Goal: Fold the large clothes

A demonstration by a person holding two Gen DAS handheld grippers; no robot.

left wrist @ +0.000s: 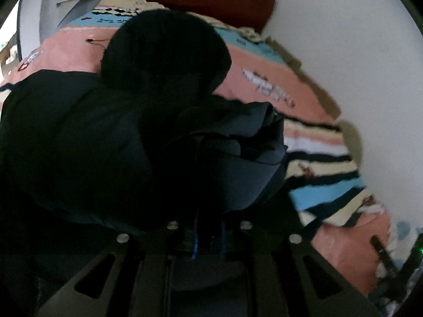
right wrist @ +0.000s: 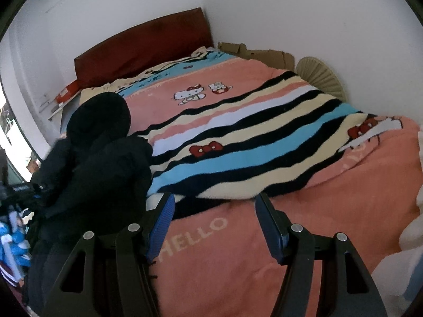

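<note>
Dark hooded jacket [right wrist: 95,153] lies bunched on the bed [right wrist: 343,224], left side of the right wrist frame, hood [right wrist: 103,111] toward the headboard [right wrist: 142,45] at upper left. In the left wrist frame the same jacket [left wrist: 105,137] fills the centre and left, hood [left wrist: 164,47] at upper centre.

Left gripper [left wrist: 208,237]: blue pads sit close together at bottom centre with dark fabric bunched right over them; it looks clamped on a fold of the jacket, though the shot is dark and contact is hard to confirm. Right gripper [right wrist: 214,227]: fingers [right wrist: 161,227] spread wide, nothing between them, over the pink "HELLO" part of the blanket [right wrist: 238,142], just beside the jacket's right edge.

Judged step: a side or sleeve gets drawn across the body; fold is at an early stage, garment not yet flat.

To do it well:
- right gripper should take the matching edge before the left pulls, so the fabric moves as one panel;
- grab one layer only, the padding is thick and slips;
- lift enough to clear the blanket, or the striped cover drags along;
- lay the fold flat, then press air out.

Cardboard [right wrist: 264,52] and a fan [right wrist: 322,76] sit at the upper right, well apart from the work.
</note>
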